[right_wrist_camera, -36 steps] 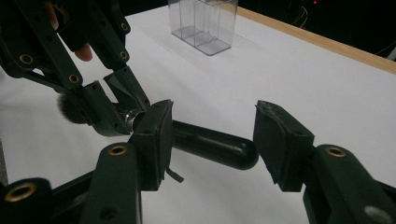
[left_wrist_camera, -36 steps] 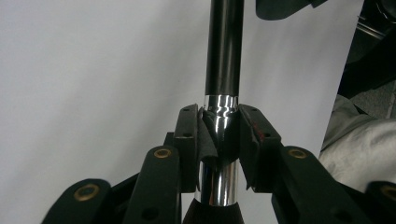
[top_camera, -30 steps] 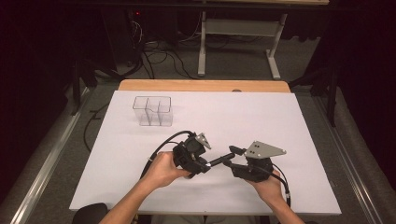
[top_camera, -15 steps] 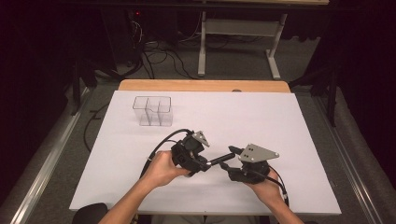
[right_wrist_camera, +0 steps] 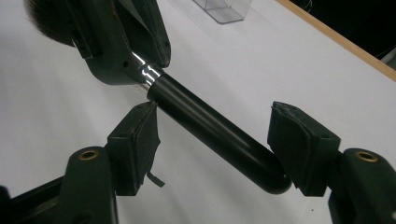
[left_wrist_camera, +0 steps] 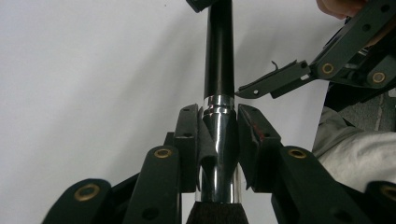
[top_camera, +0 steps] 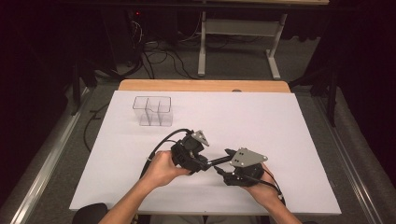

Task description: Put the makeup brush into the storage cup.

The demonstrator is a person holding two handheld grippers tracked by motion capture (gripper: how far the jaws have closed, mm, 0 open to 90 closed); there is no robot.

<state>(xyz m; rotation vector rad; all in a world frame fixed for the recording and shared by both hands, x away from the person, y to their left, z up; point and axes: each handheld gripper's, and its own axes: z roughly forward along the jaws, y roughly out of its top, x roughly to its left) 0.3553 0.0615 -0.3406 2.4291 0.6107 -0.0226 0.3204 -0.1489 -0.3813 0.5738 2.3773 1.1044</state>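
White table (top_camera: 289, 140) fills your workspace, dark floor beyond. Your left claw (left_wrist_camera: 219, 135) is clenched on the brush (left_wrist_camera: 219, 70) at its chrome ferrule; the bristles are mostly cut off. Your right claw (right_wrist_camera: 219, 144) has just been opening and stands released around the black handle, its end hard against one pad.

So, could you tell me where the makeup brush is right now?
In the high view the makeup brush is near the table's front edge, its silver ferrule clamped in the left gripper, its black handle reaching between the right gripper's open jaws.
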